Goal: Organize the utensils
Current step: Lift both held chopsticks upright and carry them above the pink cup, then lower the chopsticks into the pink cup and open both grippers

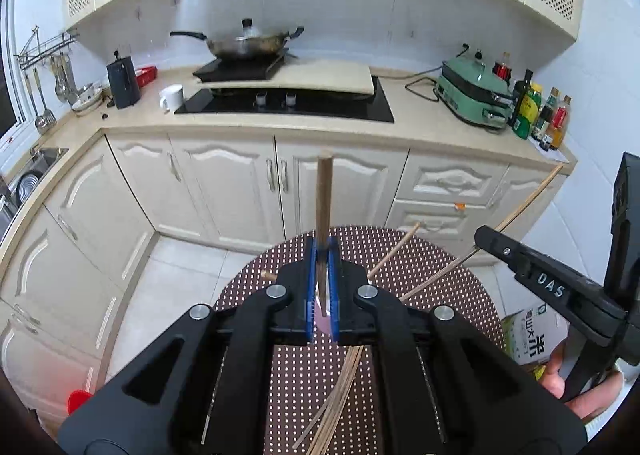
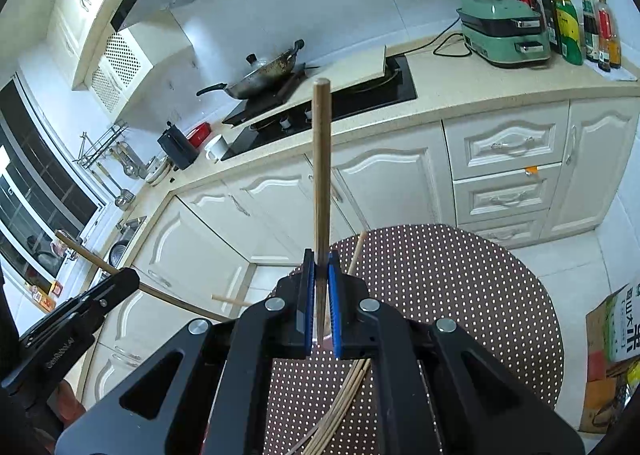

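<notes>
Left wrist view: left tongs (image 1: 323, 251) clamped tight on a single chopstick (image 1: 323, 199), blue pads pinching it low on the shaft, the blunt end sticking out forward and up, clear of the round dotted surface (image 1: 432, 255) below. Loose chopsticks (image 1: 340, 387) lie bundled on that surface under the tongs, a couple more splayed out near its far edge. Right tongs (image 1: 486, 237) show at the right of this view, pinched on another thin stick (image 1: 528, 197) that runs up and away to the right; a hand (image 1: 576, 387) is visible beneath the rig. Kitchen counter (image 1: 416, 127) behind carries hob, wok and bottles, none of it involved. Right wrist view: right tongs (image 2: 319, 255) fully closed on one chopstick (image 2: 321, 159), held the same way, near vertical in frame and off the surface (image 2: 460, 295). Left tongs (image 2: 132, 275) appear at the left edge, gripping their own stick (image 2: 80, 249), which angles up to the left. Remaining chopsticks (image 2: 348, 391) sit in a loose fan on the surface beneath, one stray stick (image 2: 230, 299) near its left rim. Progress read: early. One stick per hand is lifted, most of the pile is unsorted, and no holder or tray is visible in either view, so the destination can't be told. Left to do, likely: pair or align these two, put them down, repeat for the pile.
</notes>
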Available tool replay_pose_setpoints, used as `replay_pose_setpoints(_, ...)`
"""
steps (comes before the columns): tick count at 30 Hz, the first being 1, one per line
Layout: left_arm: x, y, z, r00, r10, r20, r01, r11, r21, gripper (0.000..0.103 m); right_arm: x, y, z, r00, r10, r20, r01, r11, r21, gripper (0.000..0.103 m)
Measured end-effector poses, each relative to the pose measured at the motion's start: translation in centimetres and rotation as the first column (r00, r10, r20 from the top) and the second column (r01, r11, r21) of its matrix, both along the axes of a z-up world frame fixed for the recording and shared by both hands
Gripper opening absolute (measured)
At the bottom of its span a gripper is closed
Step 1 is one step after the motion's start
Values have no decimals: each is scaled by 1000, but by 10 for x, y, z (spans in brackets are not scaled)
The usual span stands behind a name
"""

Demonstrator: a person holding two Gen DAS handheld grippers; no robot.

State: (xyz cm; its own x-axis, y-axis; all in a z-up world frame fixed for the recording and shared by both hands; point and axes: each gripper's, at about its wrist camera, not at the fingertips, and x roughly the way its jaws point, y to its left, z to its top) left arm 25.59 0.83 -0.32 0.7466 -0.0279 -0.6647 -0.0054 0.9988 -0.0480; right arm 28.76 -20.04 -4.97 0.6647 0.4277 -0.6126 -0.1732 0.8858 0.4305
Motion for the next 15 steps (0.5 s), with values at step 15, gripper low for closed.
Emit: replay_pose_setpoints(15, 46, 2, -24, 998, 16, -60, -19, 999, -51, 6, 43, 41, -31, 997, 67, -45, -71, 993, -94, 5)
